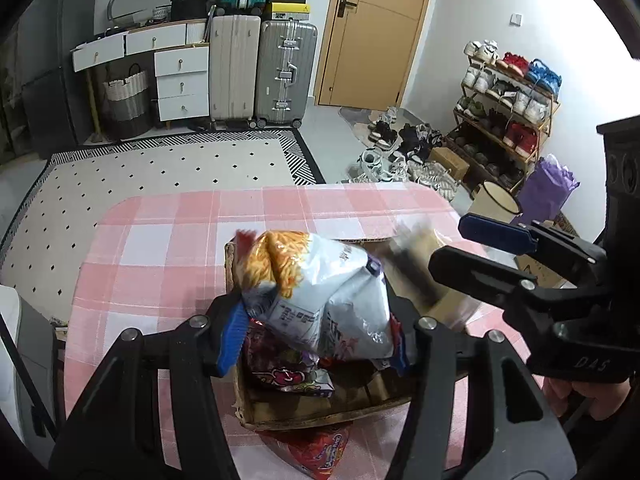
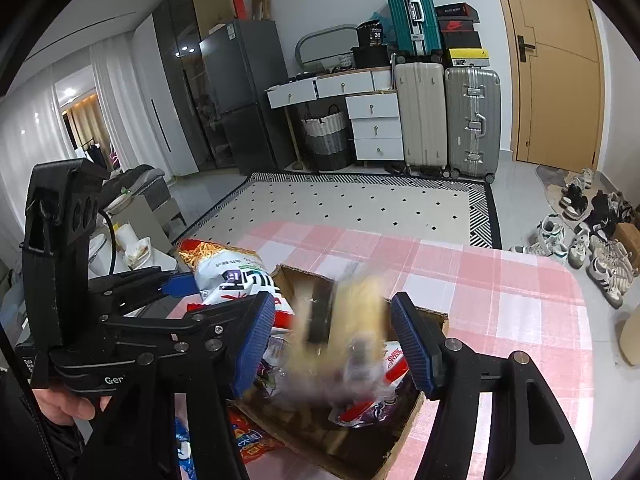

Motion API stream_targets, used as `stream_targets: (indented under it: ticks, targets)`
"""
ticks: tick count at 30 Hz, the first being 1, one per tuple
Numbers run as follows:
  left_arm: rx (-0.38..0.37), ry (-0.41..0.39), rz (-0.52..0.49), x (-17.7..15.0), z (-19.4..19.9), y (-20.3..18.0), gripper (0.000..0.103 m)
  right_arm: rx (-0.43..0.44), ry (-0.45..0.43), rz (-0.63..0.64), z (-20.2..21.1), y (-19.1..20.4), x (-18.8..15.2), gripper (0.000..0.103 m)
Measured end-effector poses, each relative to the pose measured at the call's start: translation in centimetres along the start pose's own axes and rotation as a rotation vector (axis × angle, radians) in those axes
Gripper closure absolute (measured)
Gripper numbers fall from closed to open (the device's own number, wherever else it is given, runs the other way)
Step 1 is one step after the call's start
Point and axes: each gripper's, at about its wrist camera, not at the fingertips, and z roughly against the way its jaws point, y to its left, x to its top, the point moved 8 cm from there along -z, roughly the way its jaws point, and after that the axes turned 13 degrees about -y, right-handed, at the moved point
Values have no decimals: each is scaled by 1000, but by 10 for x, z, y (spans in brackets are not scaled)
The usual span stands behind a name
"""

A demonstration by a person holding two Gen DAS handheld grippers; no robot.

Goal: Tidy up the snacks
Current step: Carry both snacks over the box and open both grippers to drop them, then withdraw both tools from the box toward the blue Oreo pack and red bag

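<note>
My left gripper (image 1: 316,344) is shut on a white snack bag (image 1: 320,288) printed with orange sticks, holding it just above an open cardboard box (image 1: 320,412). Red snack packs (image 1: 280,376) lie inside that box. In the right wrist view the same white bag (image 2: 228,272) hangs at the left. My right gripper (image 2: 334,344) is shut on a blurred yellowish pack (image 2: 348,320) over the box (image 2: 400,452). From the left wrist view, the right gripper (image 1: 448,242) reaches in from the right with that blurred pack (image 1: 420,272) at its tips.
The box stands on a table with a pink checked cloth (image 1: 160,240). A red pack (image 1: 320,452) lies on the cloth in front of the box, with a blue one (image 2: 184,452) beside it. Beyond the table are a rug, suitcases, a door and a shoe rack (image 1: 508,112).
</note>
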Motion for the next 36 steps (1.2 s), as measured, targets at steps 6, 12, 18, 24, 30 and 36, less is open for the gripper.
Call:
stream_targets:
  ticks: [6,12,18,24,30,36]
  targets:
    - [10,67,9,-12,-22,7,33,-2,4,-4,-5,-2,-6,40]
    - [24,79,-26,-17,-21,5,17,-17,-12,2,3,-6,-4,40]
    - [21,52,-25,-13,-3,0,17,-25,-25,-1,16,-8,1,39]
    - [39,18,-32,-13,28,1,17,-27,-53,1,37,4,5,34]
    - [67,-20,-20,-22,63,12,17,-11,-58,-3,54,21,-3,33]
    - [101,-47,5,-38,99,29,15,19,-80,-12,70,44,-18,29]
